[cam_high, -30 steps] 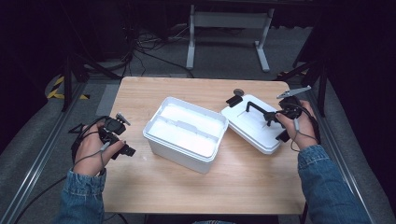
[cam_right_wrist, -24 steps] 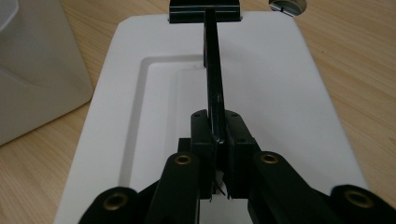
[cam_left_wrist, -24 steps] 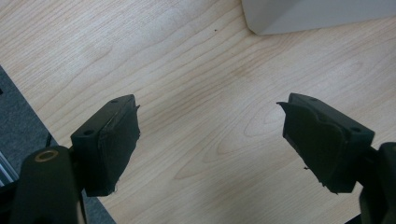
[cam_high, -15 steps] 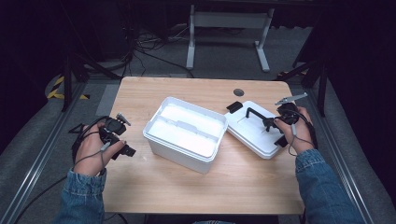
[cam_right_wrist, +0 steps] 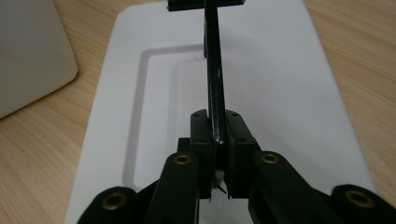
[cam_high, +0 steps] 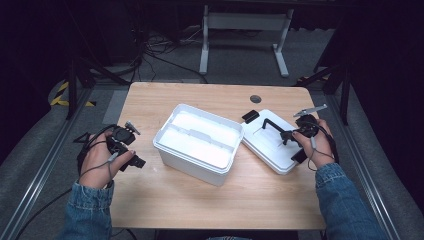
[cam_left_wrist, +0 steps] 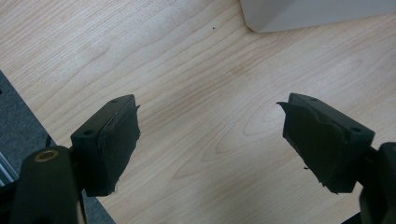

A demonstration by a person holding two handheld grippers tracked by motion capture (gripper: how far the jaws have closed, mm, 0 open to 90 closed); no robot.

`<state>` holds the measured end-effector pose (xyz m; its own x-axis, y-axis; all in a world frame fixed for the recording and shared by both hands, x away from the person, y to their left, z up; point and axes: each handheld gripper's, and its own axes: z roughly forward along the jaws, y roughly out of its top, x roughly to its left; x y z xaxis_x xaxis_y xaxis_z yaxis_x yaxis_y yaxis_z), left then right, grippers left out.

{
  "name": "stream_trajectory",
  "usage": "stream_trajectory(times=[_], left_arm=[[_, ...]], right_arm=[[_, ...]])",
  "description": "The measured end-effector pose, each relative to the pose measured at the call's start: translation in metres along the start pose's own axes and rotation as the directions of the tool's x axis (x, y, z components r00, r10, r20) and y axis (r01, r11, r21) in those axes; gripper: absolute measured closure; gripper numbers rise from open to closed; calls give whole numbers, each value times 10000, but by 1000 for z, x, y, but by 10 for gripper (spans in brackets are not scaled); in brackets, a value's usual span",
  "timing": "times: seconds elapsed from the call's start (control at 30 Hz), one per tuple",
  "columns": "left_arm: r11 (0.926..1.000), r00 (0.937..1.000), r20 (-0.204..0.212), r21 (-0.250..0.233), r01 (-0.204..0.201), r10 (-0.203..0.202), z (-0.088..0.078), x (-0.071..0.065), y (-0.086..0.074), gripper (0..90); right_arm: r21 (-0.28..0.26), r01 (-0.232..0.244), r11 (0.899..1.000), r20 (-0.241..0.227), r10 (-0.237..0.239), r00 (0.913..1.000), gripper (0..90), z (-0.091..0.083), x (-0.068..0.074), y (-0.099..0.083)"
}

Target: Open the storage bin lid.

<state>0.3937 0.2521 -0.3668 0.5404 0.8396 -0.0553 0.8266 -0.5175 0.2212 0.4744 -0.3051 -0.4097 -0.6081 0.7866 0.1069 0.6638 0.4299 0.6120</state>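
High view: I see a wooden tabletop (cam_high: 165, 200) carrying an open white box (cam_high: 196, 143) at its centre, set at an angle to the edges. The box interior is white with a low divider across it. Just beside the box on its right lies the white lid (cam_high: 272, 145), flat on the tabletop, with a black handle (cam_high: 272, 125) rising from its top face and a black clasp (cam_high: 250, 116) at its far edge.

Right hand-held gripper (cam_high: 289, 136): I hold it over the lid, in the person's right hand (cam_high: 315, 145). In the right gripper view, the jaws are closed on the black handle (cam_right_wrist: 214, 79), which runs straight away from the camera between the two pads (cam_right_wrist: 201, 135). The lid (cam_right_wrist: 289, 93) lies beneath, and a corner of the box (cam_right_wrist: 32, 51) sits at the upper left, with bare wood between the two.

Left hand-held gripper (cam_high: 131, 156): I hold it at the left side of the tabletop, apart from the box, in the person's left hand (cam_high: 100, 157). In the left gripper view, the jaws stand wide apart with nothing between them, over bare wood grain (cam_left_wrist: 205, 116). A corner of the box (cam_left_wrist: 317, 14) shows at the top edge. A small round hole (cam_high: 255, 99) sits in the tabletop near the far edge.
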Motion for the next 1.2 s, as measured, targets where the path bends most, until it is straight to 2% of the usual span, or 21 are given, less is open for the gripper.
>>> stream_trajectory(times=[0.37,0.43,0.53,0.7,0.8,0.97,1.03,1.2], left_arm=[[10000,10000,29,21,-22,22,1,0,0,194],[10000,10000,46,44,-2,2,1,0,1,194],[10000,10000,54,31,-6,6,2,-1,1,194],[10000,10000,46,31,-1,1,1,0,0,194],[10000,10000,33,13,6,-6,1,0,-1,194],[10000,10000,-2,8,-60,60,2,0,-2,193],[10000,10000,37,38,79,-79,2,0,-3,193],[10000,10000,40,39,49,-50,1,0,-6,194]], right_arm=[[231,-162,9996,-53,163,9999,839,8,-2,-8],[101,-265,9996,-134,266,9996,825,8,-3,-9],[-51,-353,9994,-87,353,9993,764,7,-4,-9],[-224,-322,9992,298,329,9990,633,5,-7,-10],[-457,-319,9984,460,340,9984,597,2,-7,-9],[-746,-198,9970,499,236,9985,583,-9,-2,-5],[-874,-82,9961,486,125,9987,578,-14,2,-3],[-1069,121,9942,292,-90,9995,567,-27,17,0]])
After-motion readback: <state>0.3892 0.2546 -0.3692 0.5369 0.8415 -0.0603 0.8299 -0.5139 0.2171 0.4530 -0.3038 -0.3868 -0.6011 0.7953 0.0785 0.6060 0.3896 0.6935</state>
